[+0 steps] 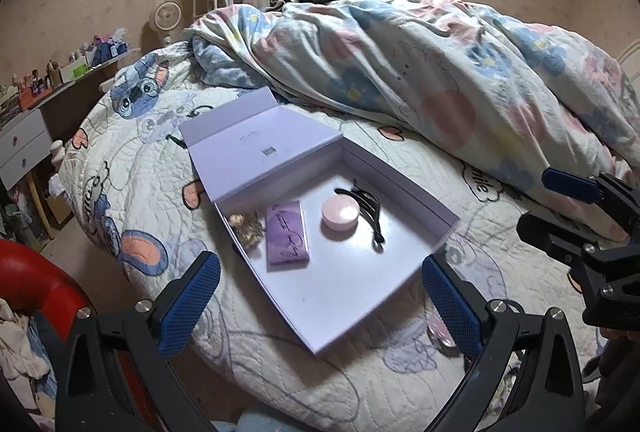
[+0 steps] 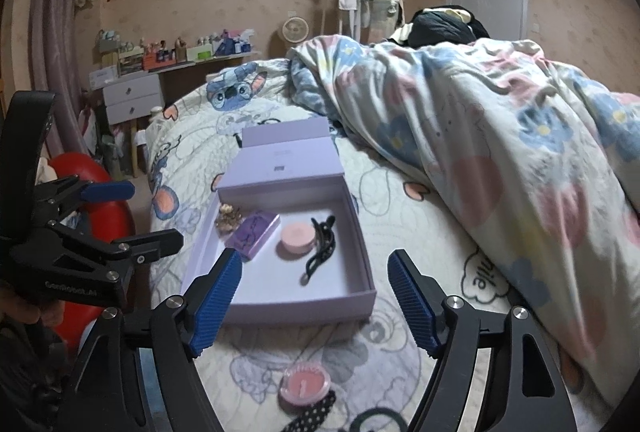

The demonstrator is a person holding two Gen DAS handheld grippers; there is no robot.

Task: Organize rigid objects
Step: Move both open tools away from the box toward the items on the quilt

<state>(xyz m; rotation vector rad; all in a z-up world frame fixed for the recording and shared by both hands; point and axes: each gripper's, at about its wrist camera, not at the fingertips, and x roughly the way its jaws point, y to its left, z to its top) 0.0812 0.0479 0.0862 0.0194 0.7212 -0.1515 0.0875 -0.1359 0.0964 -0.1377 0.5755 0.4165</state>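
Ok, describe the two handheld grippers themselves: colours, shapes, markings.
The left gripper and the right gripper match: black angular frames with triangular cut-outs and silver round bolts, each carrying two blue finger pads with a fine ribbed or dimpled texture. Seen from the right wrist view, the left one's body bears small pale lettering, too blurred to read reliably. No cables are visible.
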